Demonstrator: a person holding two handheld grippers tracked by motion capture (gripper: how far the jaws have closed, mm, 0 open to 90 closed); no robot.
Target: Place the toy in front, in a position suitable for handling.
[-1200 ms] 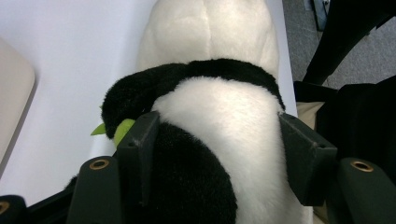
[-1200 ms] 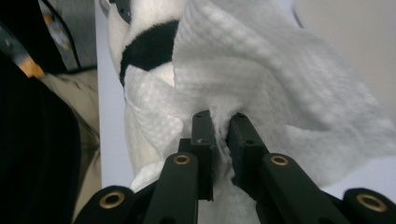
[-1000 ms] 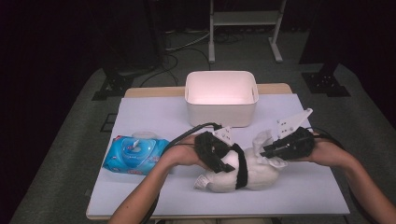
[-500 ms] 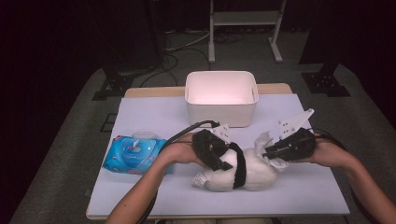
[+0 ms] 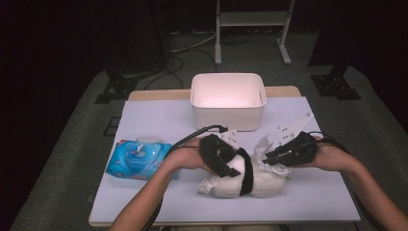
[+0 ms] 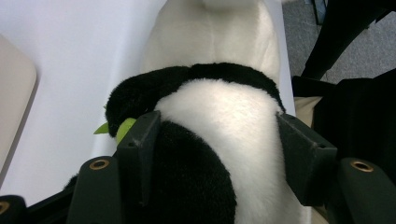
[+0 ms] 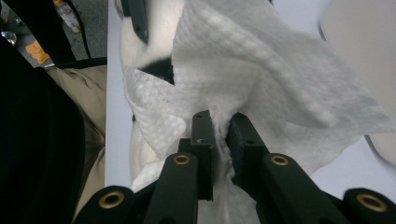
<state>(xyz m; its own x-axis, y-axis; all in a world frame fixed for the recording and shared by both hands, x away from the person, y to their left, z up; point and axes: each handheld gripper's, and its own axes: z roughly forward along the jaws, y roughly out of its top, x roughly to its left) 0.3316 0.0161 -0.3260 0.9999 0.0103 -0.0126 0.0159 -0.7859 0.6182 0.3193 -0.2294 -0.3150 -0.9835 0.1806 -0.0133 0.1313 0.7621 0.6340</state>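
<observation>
While the left gripper (image 6: 217, 154) is clamping the plush panda (image 5: 245, 178) between its fingers, the right gripper (image 7: 219, 135) is pinching a white wipe (image 7: 261, 79) against it, best rubbed gently.

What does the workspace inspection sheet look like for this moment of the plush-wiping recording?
Surface: table under a pale sheet, wooden edge at the far side.
Job's things: black-and-white plush toy lying on the sheet; white wipe draped against it.
Clutter: blue wipes pack at the left; white bin at the far side.
Grippers: left claw shut on the plush toy's body; right claw shut on the wipe.
Cables: a black cable trails from the left claw across the sheet; more lie on the floor behind the table.
Surroundings: grey carpet, dark stands, a pale metal frame beyond.
</observation>
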